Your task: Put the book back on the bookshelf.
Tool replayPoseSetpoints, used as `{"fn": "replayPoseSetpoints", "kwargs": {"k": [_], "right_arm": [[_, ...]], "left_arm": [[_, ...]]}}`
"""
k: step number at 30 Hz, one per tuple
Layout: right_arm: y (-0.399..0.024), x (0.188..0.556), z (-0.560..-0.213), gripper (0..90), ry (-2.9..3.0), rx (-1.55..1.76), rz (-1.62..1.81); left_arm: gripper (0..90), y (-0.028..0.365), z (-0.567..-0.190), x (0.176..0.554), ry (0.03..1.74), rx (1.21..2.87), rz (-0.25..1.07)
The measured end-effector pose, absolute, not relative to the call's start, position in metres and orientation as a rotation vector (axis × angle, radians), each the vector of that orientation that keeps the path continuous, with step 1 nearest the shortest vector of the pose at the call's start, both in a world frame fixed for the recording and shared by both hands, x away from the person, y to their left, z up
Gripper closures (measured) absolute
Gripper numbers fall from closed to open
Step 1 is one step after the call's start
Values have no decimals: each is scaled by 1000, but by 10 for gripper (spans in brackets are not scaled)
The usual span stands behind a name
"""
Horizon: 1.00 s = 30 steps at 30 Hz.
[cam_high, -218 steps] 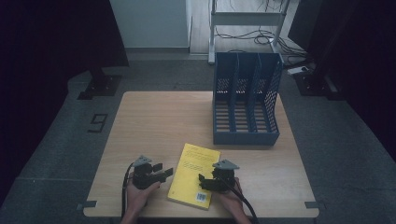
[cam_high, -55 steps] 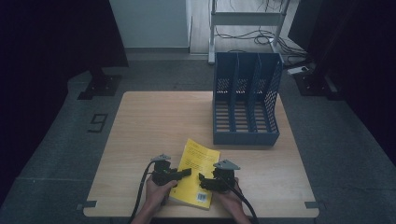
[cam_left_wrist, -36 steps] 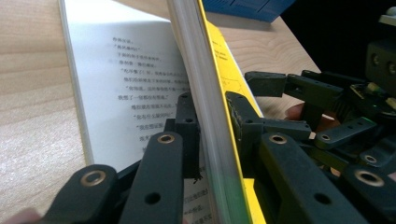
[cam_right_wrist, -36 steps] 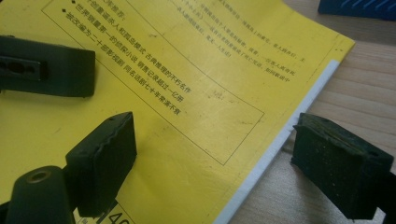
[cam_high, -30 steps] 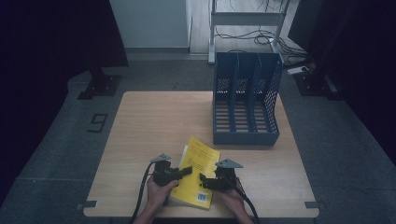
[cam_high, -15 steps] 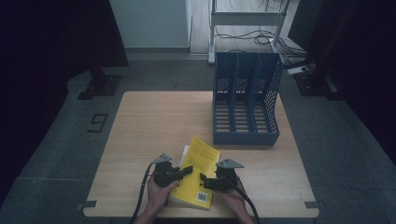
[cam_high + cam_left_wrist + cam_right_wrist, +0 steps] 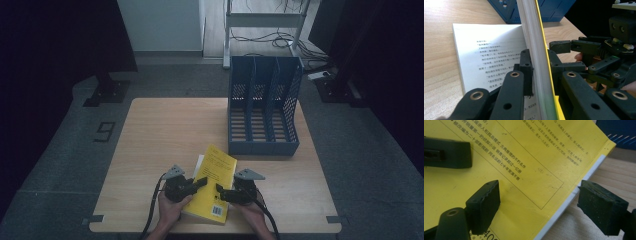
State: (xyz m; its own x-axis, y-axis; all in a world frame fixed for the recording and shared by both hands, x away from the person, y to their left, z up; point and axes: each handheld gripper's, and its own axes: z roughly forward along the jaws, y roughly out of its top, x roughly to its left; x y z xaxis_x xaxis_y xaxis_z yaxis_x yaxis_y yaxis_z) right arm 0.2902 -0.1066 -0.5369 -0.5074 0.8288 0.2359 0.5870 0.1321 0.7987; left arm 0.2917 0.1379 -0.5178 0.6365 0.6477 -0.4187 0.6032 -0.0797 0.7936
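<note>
left fingers point(image 7: 527, 72) clenched on the book point(image 7: 212, 182) – they pinch the yellow cover plus a thick block of pages near its left edge and hold that stack tilted up off the bottom leaf, which lies flat and open on the desk point(image 7: 165, 130) with printed text showing

right fingers point(image 7: 485, 205) released, spread wide: one pad hovers over the yellow cover, the other point(image 7: 602, 210) sits beyond the book's right edge over bare wood, nothing pressed between them. can't tell if the near pad touches the cover

high view: left gripper point(image 7: 196, 183) and right gripper point(image 7: 223, 193) both at the near end of the book, close to the front edge of the desk, a hand behind each. book lies angled, far corner pointing toward the blue file rack point(image 7: 262, 107)

rack stands upright at the far right of the desk, well apart from the grippers; its three slots look empty

progress, my read: early. done – left has a grip and the book is levered up on one side. left – right has to close on the other edge, then lift, stand the book up, carry it over, drop it in a slot. book not yet off the desk
</note>
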Motion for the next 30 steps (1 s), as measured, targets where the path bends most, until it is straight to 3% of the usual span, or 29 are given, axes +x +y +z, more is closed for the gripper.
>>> {"fn": "replayPoseSetpoints", "kwargs": {"k": [30], "right_arm": [[-124, 290, -520, 128, 2082, 1374, 1389]], "left_arm": [[801, 135, -501, 276, 855, 1735, 118]]}}
